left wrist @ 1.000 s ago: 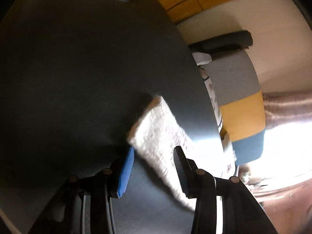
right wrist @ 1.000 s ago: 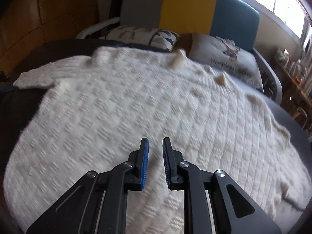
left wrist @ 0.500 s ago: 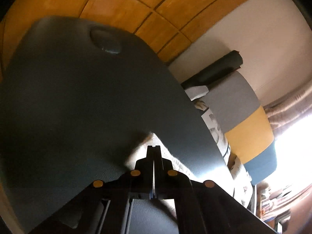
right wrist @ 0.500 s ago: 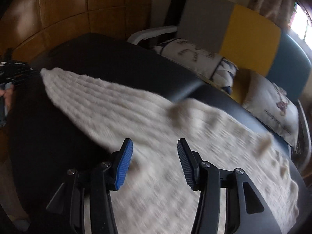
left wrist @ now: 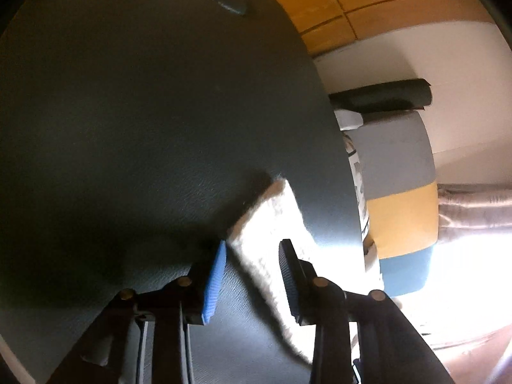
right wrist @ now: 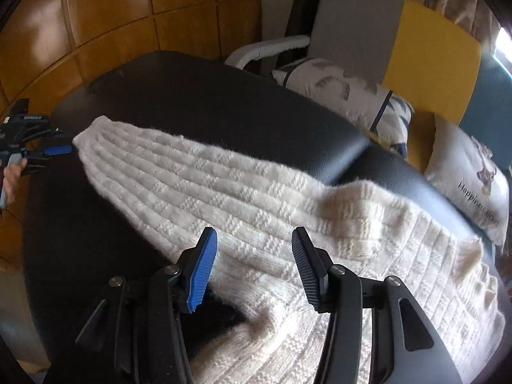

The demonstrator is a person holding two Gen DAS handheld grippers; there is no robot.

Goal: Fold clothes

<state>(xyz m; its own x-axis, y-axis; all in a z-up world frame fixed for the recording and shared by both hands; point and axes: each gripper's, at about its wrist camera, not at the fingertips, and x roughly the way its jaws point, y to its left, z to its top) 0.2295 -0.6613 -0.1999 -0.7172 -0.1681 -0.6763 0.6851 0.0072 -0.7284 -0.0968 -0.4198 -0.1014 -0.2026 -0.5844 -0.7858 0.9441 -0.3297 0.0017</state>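
On the dark table (right wrist: 224,102), right gripper (right wrist: 252,265) fingers spread, over the cream sweater (right wrist: 288,224) where sleeve meets body. Sleeve (right wrist: 179,172) stretched flat leftward across the table. At its cuff (left wrist: 268,224), left gripper (left wrist: 252,275) fingers spread, empty. Beyond the table: sofa (right wrist: 425,48), cushions (right wrist: 345,92).

I see a cream sweater (right wrist: 256,198) of chunky ribbed knit, fuzzy and matt, on a table (right wrist: 224,108) covered in dark, faintly grained leather-like material with a soft sheen. My right gripper (right wrist: 252,265) has matt black plastic arms and ridged rubbery pads, one blue. Behind, glossy wood panelling (right wrist: 112,16) and cloth cushions (right wrist: 345,92).
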